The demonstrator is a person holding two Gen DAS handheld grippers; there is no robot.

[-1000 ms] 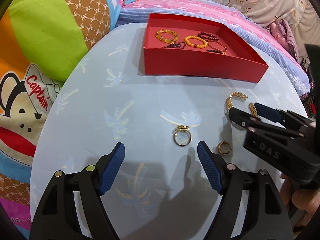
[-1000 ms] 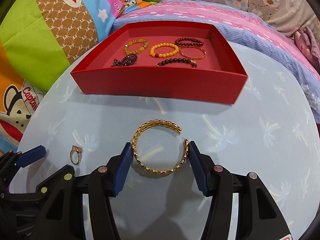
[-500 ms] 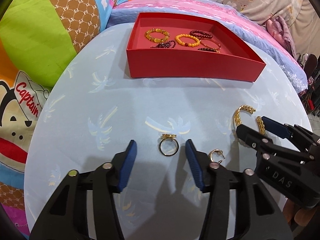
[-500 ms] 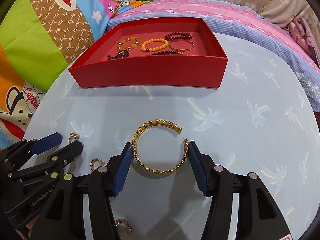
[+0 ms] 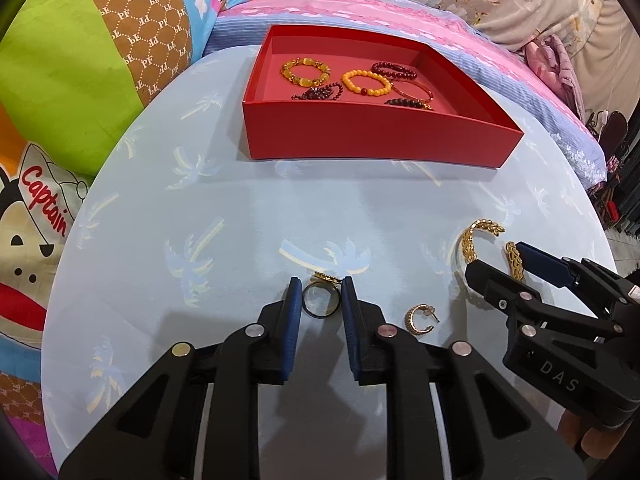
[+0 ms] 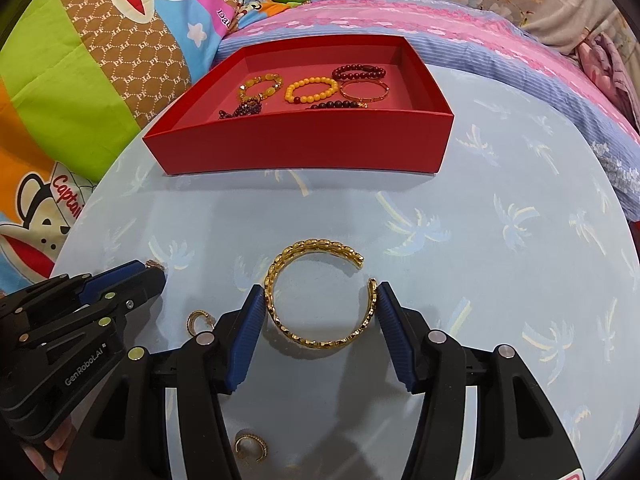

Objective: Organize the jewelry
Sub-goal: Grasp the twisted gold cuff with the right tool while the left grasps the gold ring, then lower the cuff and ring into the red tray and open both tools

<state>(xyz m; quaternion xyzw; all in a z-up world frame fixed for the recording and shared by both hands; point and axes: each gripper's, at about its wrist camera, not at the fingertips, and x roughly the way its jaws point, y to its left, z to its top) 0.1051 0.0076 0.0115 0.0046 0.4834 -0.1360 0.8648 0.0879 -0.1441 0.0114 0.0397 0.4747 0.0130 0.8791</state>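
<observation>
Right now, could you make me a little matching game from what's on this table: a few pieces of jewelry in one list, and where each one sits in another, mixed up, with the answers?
Things:
1. gold ring
2. gold cuff bracelet
3. yellow bead bracelet
4. small hoop earring

Places:
A. inside the red box
B. between the fingers of the left tool
C. loose on the cloth, between the two tools
D. between the fingers of the right tool

Pairs: 1-B, 2-D, 3-A, 4-C
</observation>
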